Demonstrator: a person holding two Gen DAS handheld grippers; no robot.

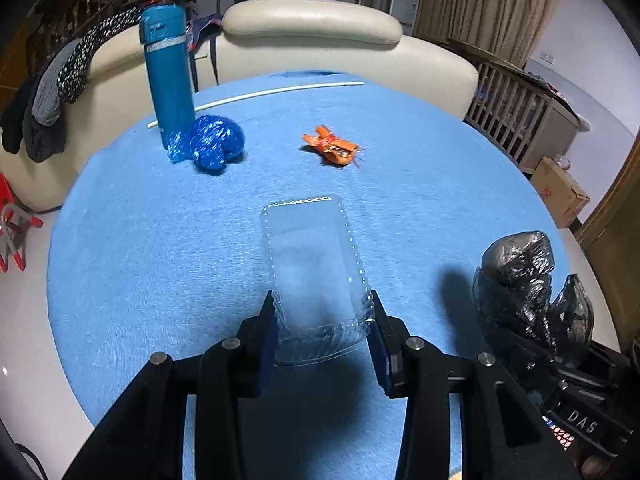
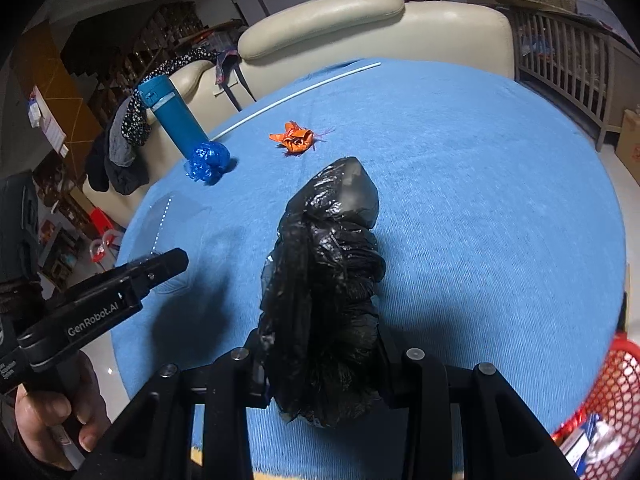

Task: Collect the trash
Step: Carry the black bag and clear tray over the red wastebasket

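Note:
My left gripper (image 1: 323,316) is shut on a clear plastic tray (image 1: 312,256), held above the blue tablecloth (image 1: 160,240). My right gripper (image 2: 320,344) is shut on a crumpled black plastic bag (image 2: 328,272), which stands up between its fingers; the same black bag (image 1: 520,276) shows at the right of the left wrist view. On the cloth farther off lie an orange wrapper (image 1: 334,148) (image 2: 296,140) and a crumpled blue bag (image 1: 214,144) (image 2: 208,162). The left gripper (image 2: 132,280) and the clear tray (image 2: 168,224) appear at the left of the right wrist view, with a hand below.
A tall blue bottle (image 1: 166,72) (image 2: 176,116) stands right behind the blue bag. A thin white rod (image 1: 260,94) lies along the table's far side. A cream sofa (image 1: 320,40) is behind. A red mesh basket (image 2: 608,408) with trash sits at the near right.

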